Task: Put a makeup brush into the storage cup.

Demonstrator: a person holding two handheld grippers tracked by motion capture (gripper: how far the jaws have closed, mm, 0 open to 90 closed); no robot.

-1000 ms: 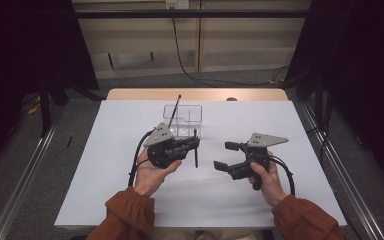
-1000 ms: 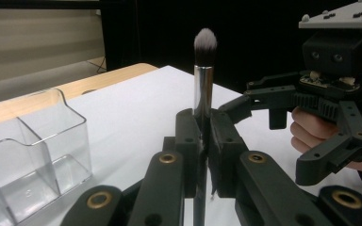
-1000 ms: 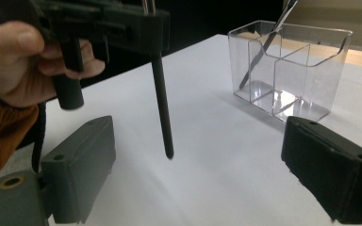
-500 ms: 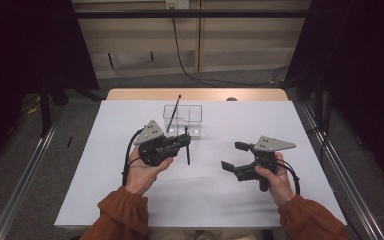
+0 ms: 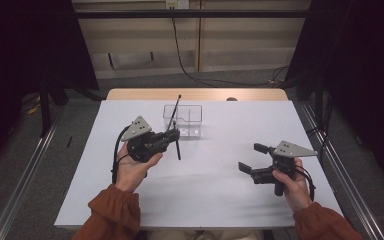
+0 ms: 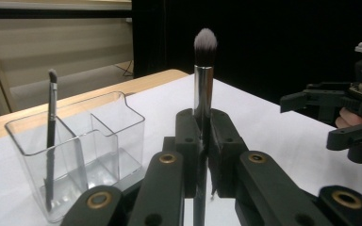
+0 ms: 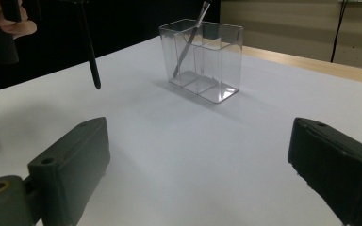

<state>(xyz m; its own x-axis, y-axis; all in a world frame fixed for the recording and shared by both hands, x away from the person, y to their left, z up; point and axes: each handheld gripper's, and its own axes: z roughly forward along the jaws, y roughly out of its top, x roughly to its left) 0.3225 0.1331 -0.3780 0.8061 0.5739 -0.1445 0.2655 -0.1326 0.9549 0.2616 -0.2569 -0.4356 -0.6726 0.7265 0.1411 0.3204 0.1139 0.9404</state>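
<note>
Counter (image 5: 200,190): white sheet, bare at the near side; its far wooden edge was partly cut off behind the organiser.

Clear organiser (image 5: 183,121): stood far-centre with one thin brush (image 6: 51,136) leaning in a left compartment. The number of compartments was hard to count through the clear walls.

Right tool (image 5: 251,159): jaws wide, holding nothing, over the near right.

Left tool (image 5: 172,136): clamped on the makeup brush (image 6: 202,89) at its metal ferrule, bristles up, just near of the organiser.

Risk, as judged: the dangling handle could knock the light organiser over, or the smooth ferrule could slip.
</note>
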